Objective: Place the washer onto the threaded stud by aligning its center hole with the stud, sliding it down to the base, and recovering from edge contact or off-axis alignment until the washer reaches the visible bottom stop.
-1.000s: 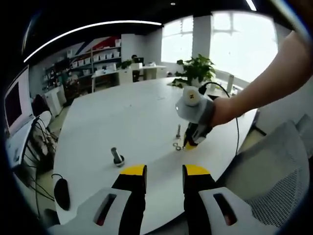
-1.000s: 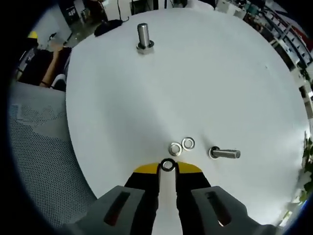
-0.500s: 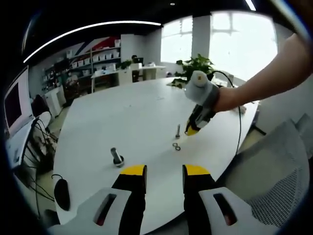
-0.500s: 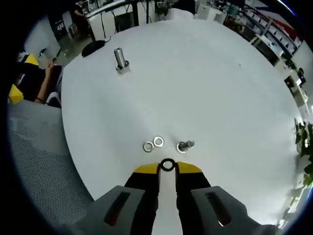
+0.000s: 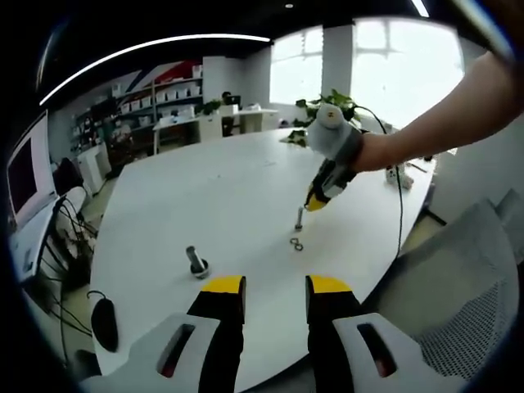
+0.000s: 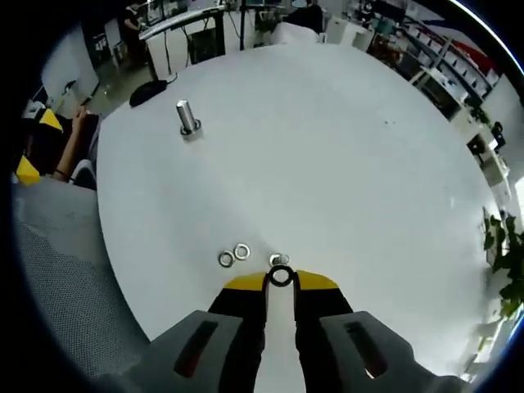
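In the right gripper view, the right claw (image 6: 281, 279) is gripping a small dark metal ring washer (image 6: 281, 277) between its yellow-tipped jaws, clenched on its edge. The washer is hovering just in front of the top of the short upright threaded steel stud (image 6: 276, 260), almost overlapping it from this angle. Two more silvery washers (image 6: 233, 255) are lying flat on the round white bench (image 6: 327, 147) just beside the stud, and a thicker steel bolt (image 6: 186, 117) is standing well apart.

The left gripper view is showing what that one cannot: the right claw (image 5: 315, 202) is hanging tilted above the stud (image 5: 299, 218), held by a hand (image 5: 372, 153). The left claw (image 5: 275, 288) is hovering released near the bench edge.
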The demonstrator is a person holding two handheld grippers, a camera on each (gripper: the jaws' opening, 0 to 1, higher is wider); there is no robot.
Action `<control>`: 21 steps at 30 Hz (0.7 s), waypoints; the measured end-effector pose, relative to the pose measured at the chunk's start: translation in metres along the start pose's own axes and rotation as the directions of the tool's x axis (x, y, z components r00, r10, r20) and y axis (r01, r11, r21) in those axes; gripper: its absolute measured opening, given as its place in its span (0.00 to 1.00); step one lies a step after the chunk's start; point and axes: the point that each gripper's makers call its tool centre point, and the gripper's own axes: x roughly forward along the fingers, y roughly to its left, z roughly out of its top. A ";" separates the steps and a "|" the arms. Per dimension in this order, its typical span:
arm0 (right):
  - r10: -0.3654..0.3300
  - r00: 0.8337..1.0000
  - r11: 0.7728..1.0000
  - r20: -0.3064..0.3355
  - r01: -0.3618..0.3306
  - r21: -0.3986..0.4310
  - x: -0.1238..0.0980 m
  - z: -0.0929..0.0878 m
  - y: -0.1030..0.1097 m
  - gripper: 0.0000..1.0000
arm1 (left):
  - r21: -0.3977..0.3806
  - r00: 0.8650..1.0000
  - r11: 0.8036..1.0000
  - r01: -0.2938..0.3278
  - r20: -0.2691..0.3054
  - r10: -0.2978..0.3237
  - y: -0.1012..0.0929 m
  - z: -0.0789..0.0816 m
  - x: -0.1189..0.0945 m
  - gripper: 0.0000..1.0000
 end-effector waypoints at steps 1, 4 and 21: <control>-0.001 1.000 1.000 0.001 0.001 -0.001 0.000 0.001 0.000 0.13 | 0.000 1.000 1.000 0.000 0.000 0.000 0.000 0.000 0.000 0.27; -0.001 1.000 1.000 0.001 0.001 -0.009 0.001 0.003 -0.002 0.13 | 0.002 1.000 1.000 0.001 -0.003 -0.001 0.000 -0.001 0.000 0.27; 0.013 0.999 0.999 -0.031 -0.014 -0.050 0.012 0.006 -0.002 0.14 | 0.000 1.000 1.000 -0.003 -0.010 0.003 0.000 -0.002 0.000 0.27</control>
